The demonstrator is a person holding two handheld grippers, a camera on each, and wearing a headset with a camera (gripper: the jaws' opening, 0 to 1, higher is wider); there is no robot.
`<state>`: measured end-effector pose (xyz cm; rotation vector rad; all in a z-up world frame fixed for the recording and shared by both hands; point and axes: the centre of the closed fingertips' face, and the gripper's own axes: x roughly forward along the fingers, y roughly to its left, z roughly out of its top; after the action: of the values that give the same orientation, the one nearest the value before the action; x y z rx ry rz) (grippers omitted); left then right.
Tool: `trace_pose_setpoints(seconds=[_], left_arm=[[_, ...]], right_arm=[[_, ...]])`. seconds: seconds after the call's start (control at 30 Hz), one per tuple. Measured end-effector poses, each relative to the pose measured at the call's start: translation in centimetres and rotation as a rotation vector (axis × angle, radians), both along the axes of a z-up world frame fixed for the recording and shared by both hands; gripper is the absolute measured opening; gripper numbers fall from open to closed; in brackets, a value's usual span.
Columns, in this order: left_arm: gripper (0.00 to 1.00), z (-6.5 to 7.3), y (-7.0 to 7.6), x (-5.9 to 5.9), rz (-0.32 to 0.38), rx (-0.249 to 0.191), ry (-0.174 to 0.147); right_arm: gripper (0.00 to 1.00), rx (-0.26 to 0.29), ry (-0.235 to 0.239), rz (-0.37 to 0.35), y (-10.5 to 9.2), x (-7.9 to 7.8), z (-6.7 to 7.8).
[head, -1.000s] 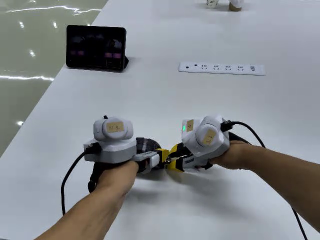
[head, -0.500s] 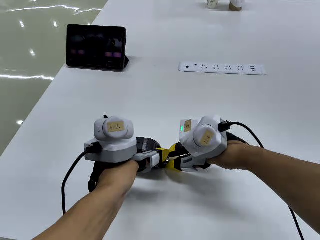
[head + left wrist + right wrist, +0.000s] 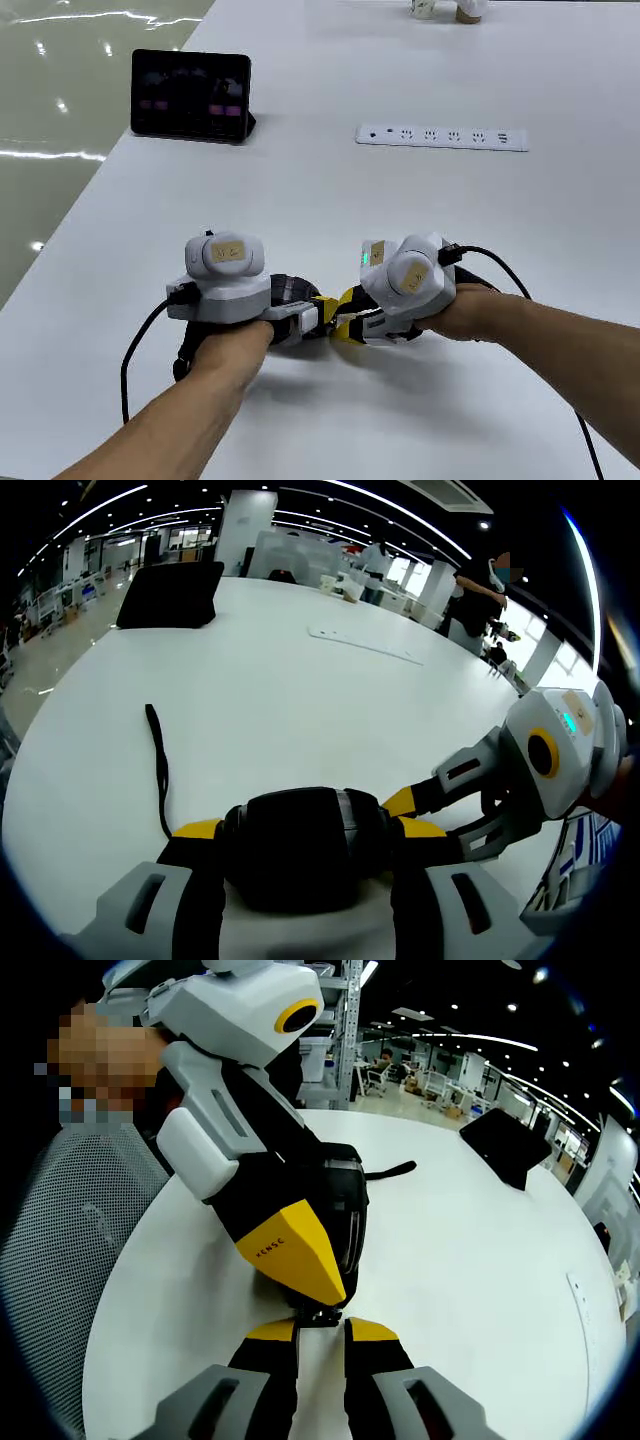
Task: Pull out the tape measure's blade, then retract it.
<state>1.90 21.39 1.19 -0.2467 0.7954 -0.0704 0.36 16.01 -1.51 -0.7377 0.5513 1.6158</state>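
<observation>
Bench layout, this moment.

- White flat workbench top (image 3: 300, 190) carries everything.
- Far left: black rectangular tablet (image 3: 190, 95), propped upright on its stand.
- Far, right of centre: white plastic power strip (image 3: 441, 136), lying flat, well apart from the tablet.
- Near edge, centre: black round-cased tape measure (image 3: 300, 845) between the jaws of the white-and-yellow left gripper (image 3: 315, 312). One jaw touches each side.
- Black cord strap (image 3: 157, 765) of the tape measure lies on the bench beyond the case, to its left.
- White-and-yellow right gripper (image 3: 320, 1332) faces the left gripper from the right. Its jaws are pinched about the small dark end tab (image 3: 318, 1316) at the case's mouth.
</observation>
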Motion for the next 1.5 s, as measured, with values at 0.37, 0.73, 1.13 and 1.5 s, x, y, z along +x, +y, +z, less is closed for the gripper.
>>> trace_pose_setpoints(seconds=[0.37, 0.73, 1.13, 1.5], left_arm=[[0.65, -0.2, 0.2, -0.4, -0.019, 0.018, 0.018], [0.69, 0.1, 1.0, -1.4, -0.047, 0.044, 0.017], [0.73, 0.4, 1.1, -2.5, -0.093, 0.063, 0.003], [0.74, 0.6, 1.1, -3.3, -0.148, 0.082, -0.015]], right_arm=[[0.18, 0.008, 0.002, -0.049, -1.4, 0.5, 0.6], [0.24, 0.013, 0.015, -0.116, -4.0, 0.8, 0.9], [0.33, 0.027, 0.033, -0.190, -6.9, 0.3, 1.3], [0.37, 0.044, 0.050, -0.270, -9.2, -0.2, 1.5]])
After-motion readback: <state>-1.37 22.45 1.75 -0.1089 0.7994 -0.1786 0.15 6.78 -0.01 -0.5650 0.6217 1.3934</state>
